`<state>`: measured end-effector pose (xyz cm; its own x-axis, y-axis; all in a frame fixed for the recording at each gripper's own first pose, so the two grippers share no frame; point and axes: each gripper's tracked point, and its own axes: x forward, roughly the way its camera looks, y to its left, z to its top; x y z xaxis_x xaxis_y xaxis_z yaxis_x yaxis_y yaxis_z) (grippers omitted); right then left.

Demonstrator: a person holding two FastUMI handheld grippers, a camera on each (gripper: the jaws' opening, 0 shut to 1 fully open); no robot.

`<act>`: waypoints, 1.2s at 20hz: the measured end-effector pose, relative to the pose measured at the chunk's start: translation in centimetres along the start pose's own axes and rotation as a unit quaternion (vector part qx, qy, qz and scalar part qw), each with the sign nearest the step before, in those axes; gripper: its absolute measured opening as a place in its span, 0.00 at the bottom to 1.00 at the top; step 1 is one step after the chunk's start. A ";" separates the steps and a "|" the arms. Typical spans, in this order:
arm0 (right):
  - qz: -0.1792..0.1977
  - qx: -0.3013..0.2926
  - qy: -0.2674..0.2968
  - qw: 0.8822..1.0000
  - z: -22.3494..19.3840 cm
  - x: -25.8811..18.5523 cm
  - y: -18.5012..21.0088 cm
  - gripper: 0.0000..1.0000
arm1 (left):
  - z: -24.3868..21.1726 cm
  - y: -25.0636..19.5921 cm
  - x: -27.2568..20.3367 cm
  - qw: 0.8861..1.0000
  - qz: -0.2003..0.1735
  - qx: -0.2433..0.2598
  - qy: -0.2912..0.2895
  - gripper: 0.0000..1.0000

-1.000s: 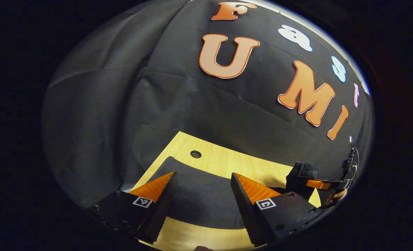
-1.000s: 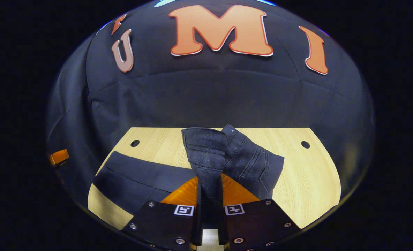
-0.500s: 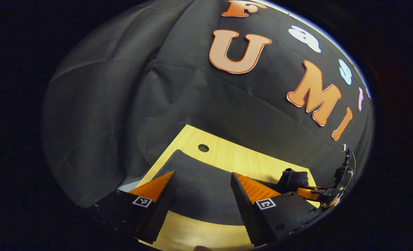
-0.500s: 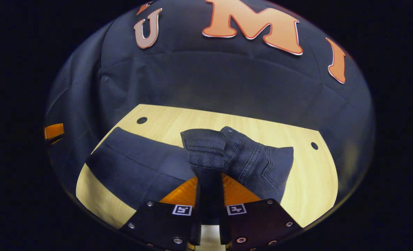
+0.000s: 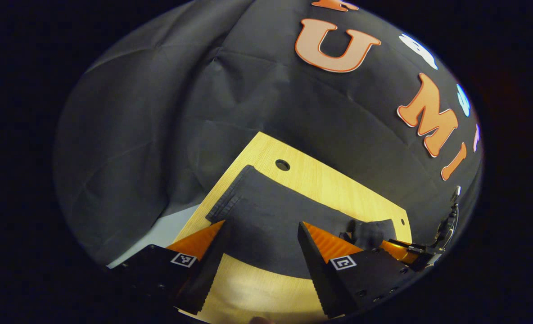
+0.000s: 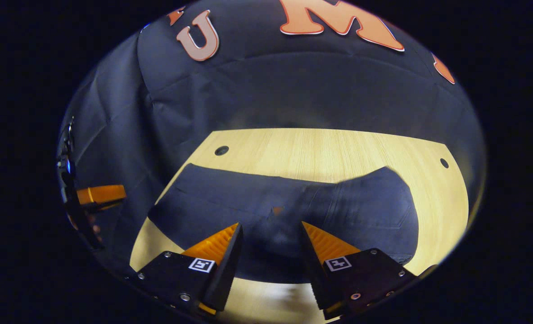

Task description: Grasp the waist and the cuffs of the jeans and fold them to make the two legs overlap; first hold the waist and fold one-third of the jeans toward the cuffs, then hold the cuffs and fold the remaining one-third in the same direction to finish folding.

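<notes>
Dark jeans (image 6: 266,202) lie flat across the wooden table (image 6: 329,148), the wider waist end (image 6: 374,202) to the right. My right gripper (image 6: 271,224) hangs open just above the middle of the jeans, touching nothing. In the left gripper view the jeans (image 5: 271,211) stretch from the hemmed cuff end (image 5: 230,198) towards a small bunched part (image 5: 370,229). My left gripper (image 5: 262,223) is open over the cuff half, with cloth showing between its fingers but not gripped. The right gripper (image 5: 404,246) appears at the far right, and the left gripper (image 6: 100,194) at the left edge.
The table (image 5: 329,184) has round holes (image 5: 282,164) near its back corners (image 6: 444,163). Black cloth walls stand close behind and to the sides. A strip of pale floor (image 5: 167,225) shows beyond the table's left edge.
My right gripper has opened and let go of the waist, which went from standing bunched between its fingers to lying flat. The left gripper stays open and has drawn back slightly.
</notes>
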<state>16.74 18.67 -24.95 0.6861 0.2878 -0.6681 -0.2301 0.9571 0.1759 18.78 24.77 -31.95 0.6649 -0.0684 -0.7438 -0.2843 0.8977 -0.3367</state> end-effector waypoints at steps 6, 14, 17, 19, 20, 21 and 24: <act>-0.043 0.015 -0.040 0.998 2.0 -3.4 -2.3 0.86 | -3.0 3.4 3.6 0.993 0.038 -0.036 0.107 0.93; -0.115 0.046 -0.078 0.989 2.1 -8.8 -8.4 0.91 | -4.2 7.4 7.5 0.962 0.096 -0.149 0.207 0.95; -0.130 0.055 -0.082 0.987 1.4 -10.2 -9.7 0.91 | -3.6 8.9 8.7 0.951 0.131 -0.158 0.231 0.94; -0.137 0.063 -0.084 0.985 0.9 -10.6 -10.2 0.92 | -3.1 9.6 9.6 0.952 0.138 -0.135 0.239 0.95; -0.139 0.068 -0.084 0.984 0.8 -10.8 -10.4 0.92 | -2.5 9.3 10.1 0.953 0.133 -0.122 0.243 0.95; -0.142 0.073 -0.084 0.984 0.5 -11.1 -10.8 0.91 | -2.3 9.2 10.8 0.954 0.131 -0.101 0.250 0.95; -0.150 0.080 -0.086 0.982 0.4 -11.9 -11.7 0.92 | -2.5 9.7 12.2 0.950 0.139 -0.023 0.280 0.95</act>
<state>11.59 4.06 -18.76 0.8164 -0.0196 -0.5772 0.1023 0.9885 0.1111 22.43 31.54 -45.76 0.0927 -0.0637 -0.9937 -0.4332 0.8959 -0.0978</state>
